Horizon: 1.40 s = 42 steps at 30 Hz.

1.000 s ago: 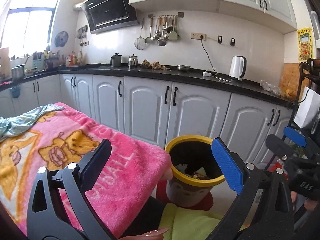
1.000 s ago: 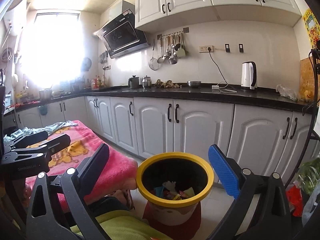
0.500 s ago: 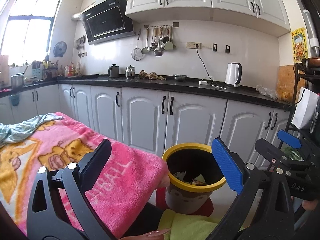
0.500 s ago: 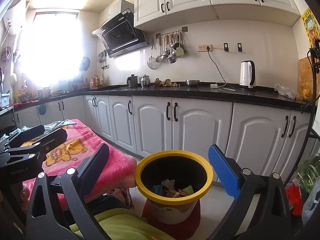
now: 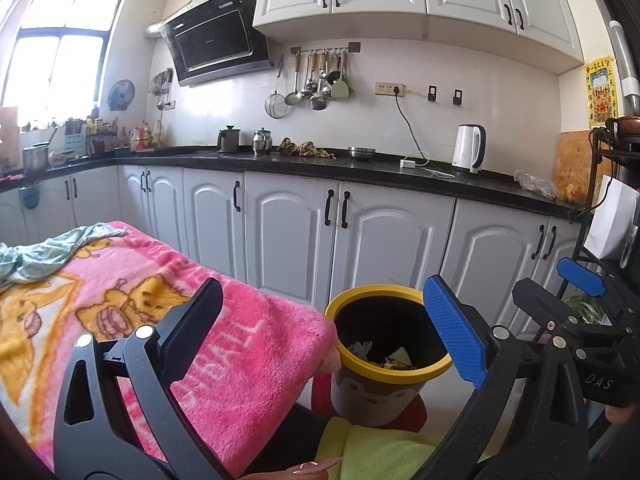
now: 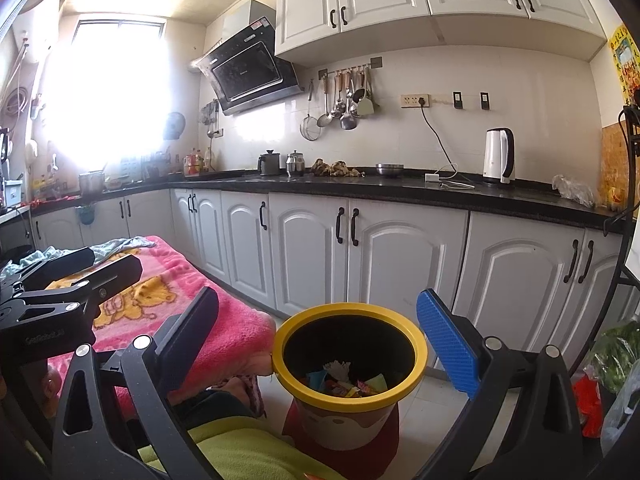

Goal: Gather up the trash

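A pink blanket (image 5: 132, 312) covers the desk at left, bare of visible litter. The left gripper (image 5: 324, 320) hangs with fingers spread wide and empty; the right gripper (image 6: 320, 332) likewise, framing the yellow-rimmed bin (image 6: 348, 396) on the floor just beside the desk's corner. Inside lie crumpled wrappers (image 6: 348, 384), judged light, soft and crushable, best pinched at a raised fold. The bin itself looks stiff, graspable at its rim.
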Tool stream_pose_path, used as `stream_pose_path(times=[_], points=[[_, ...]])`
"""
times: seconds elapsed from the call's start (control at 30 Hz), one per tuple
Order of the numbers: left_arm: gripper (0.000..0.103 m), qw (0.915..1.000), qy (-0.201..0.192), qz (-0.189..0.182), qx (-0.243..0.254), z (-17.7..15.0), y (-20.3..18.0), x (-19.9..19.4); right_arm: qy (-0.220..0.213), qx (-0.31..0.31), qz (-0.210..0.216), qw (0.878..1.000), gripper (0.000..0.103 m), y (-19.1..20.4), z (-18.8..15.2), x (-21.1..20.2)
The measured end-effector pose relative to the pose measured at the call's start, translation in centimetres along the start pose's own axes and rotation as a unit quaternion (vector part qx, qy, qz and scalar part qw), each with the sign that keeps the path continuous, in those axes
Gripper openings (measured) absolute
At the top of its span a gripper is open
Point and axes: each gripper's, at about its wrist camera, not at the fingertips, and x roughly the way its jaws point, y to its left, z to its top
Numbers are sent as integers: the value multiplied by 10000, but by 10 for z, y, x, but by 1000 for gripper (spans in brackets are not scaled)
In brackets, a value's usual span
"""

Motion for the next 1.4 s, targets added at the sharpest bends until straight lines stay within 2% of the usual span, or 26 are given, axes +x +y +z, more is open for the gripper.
stream_pose_path(times=[1.4], points=[[92,10000,-5,11,-14,0,5,0,2,-12,-1,10000,97,1,0,0]])
